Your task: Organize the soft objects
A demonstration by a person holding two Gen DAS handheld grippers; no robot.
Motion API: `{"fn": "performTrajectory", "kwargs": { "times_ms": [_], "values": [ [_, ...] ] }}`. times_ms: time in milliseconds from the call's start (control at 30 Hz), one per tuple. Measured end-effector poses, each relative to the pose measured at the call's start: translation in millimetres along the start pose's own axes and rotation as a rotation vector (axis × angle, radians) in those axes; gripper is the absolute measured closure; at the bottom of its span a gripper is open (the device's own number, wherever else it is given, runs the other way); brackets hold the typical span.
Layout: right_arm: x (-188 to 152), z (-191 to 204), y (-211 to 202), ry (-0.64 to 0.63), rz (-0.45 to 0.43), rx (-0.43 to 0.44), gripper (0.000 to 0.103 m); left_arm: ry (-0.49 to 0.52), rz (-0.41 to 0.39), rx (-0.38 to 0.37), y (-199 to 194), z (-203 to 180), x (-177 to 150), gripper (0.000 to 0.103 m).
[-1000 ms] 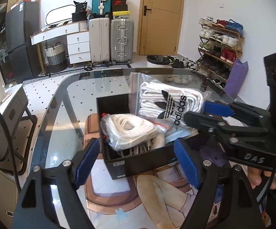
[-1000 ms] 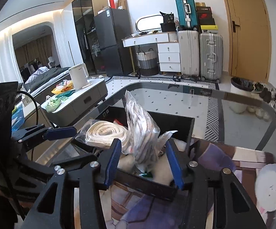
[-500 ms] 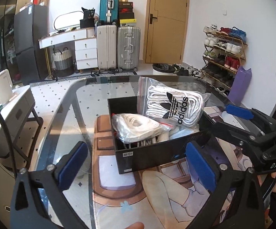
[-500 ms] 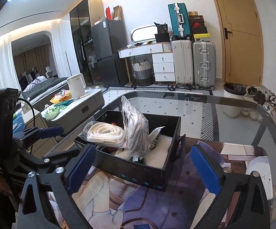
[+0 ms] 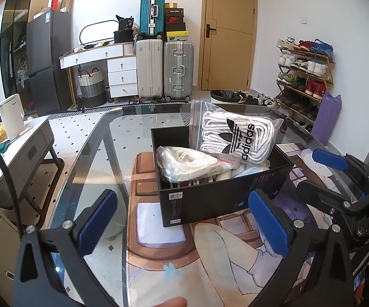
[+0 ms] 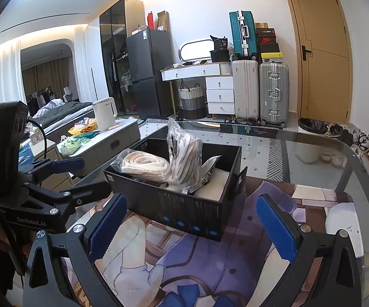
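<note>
In the left wrist view, the left gripper [image 5: 182, 220] is seen with its blue pads spread wide and nothing held between them. Beyond the fingertips, a black box [image 5: 217, 194] is set on a printed mat [image 5: 159, 253] that covers part of a glass table [image 5: 92, 158]. The box lies ahead of the jaws and apart from both pads. Inside it, a bag of coiled white cord [image 5: 187, 163] lies toward the left, and a clear bag of Adidas socks [image 5: 235, 135] is propped upright just behind it to the right. At the right edge, the right gripper [image 5: 337, 176] is seen from the side. In the right wrist view, the right gripper is likewise held wide open and empty, with the box ahead of its fingertips and untouched.
</note>
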State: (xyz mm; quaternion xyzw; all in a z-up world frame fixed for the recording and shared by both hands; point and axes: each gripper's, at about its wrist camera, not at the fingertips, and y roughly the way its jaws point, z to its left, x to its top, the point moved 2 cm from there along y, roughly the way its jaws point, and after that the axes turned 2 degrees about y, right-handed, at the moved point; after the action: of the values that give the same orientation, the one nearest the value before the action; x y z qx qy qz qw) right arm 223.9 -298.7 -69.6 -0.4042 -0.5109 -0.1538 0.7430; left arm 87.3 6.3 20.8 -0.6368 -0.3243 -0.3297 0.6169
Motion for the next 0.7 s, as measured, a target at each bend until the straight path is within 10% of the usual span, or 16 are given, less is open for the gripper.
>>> {"fn": "performTrajectory", "kwargs": {
  "times_ms": [700],
  "values": [
    [-3,17,-6,-0.054,-0.050,-0.010,0.001,-0.016,-0.063,0.021,1,3,-13,0.000]
  ]
}}
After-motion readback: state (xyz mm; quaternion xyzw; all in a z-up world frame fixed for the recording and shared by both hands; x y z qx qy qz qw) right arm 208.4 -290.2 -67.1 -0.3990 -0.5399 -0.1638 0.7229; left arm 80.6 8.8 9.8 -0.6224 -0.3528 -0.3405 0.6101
